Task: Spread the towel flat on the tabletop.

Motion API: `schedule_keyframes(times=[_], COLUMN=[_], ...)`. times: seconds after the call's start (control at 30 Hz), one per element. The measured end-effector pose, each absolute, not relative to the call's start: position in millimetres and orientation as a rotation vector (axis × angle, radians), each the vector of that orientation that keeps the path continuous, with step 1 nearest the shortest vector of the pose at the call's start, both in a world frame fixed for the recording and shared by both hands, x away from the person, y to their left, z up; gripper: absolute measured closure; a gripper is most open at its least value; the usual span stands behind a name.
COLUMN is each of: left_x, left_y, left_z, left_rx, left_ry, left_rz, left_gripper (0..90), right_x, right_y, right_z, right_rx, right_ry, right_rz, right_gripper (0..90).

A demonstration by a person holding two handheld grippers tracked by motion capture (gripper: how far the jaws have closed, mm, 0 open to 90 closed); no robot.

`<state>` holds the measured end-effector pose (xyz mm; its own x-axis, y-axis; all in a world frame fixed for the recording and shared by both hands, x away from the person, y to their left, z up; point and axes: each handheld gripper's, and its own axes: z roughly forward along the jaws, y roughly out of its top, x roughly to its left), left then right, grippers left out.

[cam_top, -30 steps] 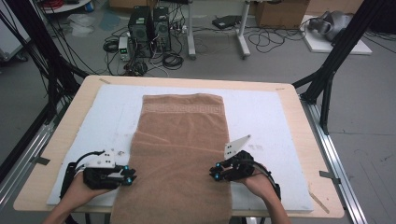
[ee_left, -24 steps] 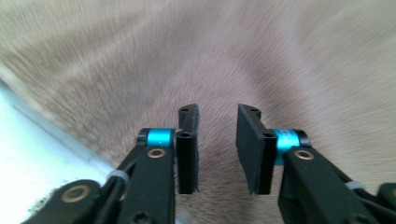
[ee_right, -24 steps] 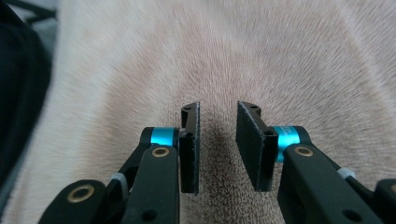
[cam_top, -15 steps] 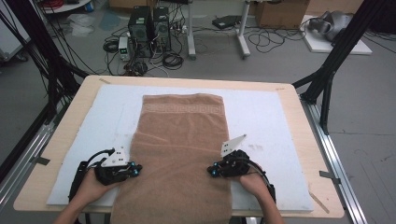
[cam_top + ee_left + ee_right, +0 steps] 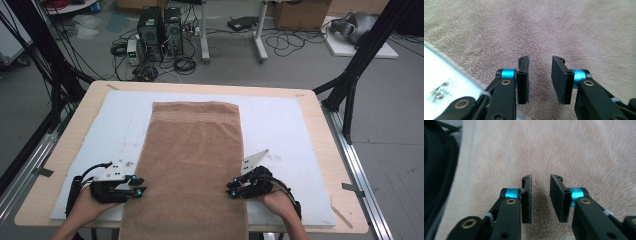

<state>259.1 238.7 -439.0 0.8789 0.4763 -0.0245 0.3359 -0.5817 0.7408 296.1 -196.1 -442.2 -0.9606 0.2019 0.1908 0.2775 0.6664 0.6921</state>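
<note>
From the high view I see the brown towel (image 5: 192,165) spread lengthwise down the middle of the white mat (image 5: 280,125), its near end hanging over my edge of the table (image 5: 327,135). I have the left gripper (image 5: 137,186) at the towel's left edge and the right gripper (image 5: 233,189) at its right edge, both near the front, facing inward at each other. I read that mirrored placement as setting up to take both side edges together, so the near part could be lifted evenly for a fold.

In the left gripper view the jaws stand a little apart, having just been opening, with nothing between the pads (image 5: 523,80); the towel's pile lies beneath and ahead of them. The towel's edge runs across the lower left, with the mat beyond it, so this gripper sits just inside the border.

In the right gripper view it is the same: a narrow gap between the pads (image 5: 526,198), the jaws just reopened, no cloth pinched. Towel spreads under and ahead of them, and a dark shape I cannot make out sits at the left. Neither side has a hold yet, in my judgement; the pads would need to catch the edge itself
</note>
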Motion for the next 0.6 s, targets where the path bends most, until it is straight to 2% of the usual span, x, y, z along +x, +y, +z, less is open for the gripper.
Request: schedule_keyframes(times=[0.07,0.27,0.37,0.6], left_x=[259,255,257,262], left_y=[239,240,240,243], left_z=[-442,-443,-441,-433], left_rx=[2.235,2.226,2.233,2.167], left_ry=[0.584,0.572,0.571,0.604], left_rz=[0.226,0.197,0.176,0.185], left_gripper=[70.0,73.6,73.3,63.8], right_x=[295,287,287,300], right_y=[-198,-207,-217,-215], right_z=[-444,-440,-434,-431], right_rx=[-0.391,-0.321,-0.384,-0.461], right_ry=[-2.76,-2.726,-2.717,-2.708], right_rz=[-1.182,-1.166,-1.229,-1.294], right_gripper=[86.0,87.7,81.5,65.8])
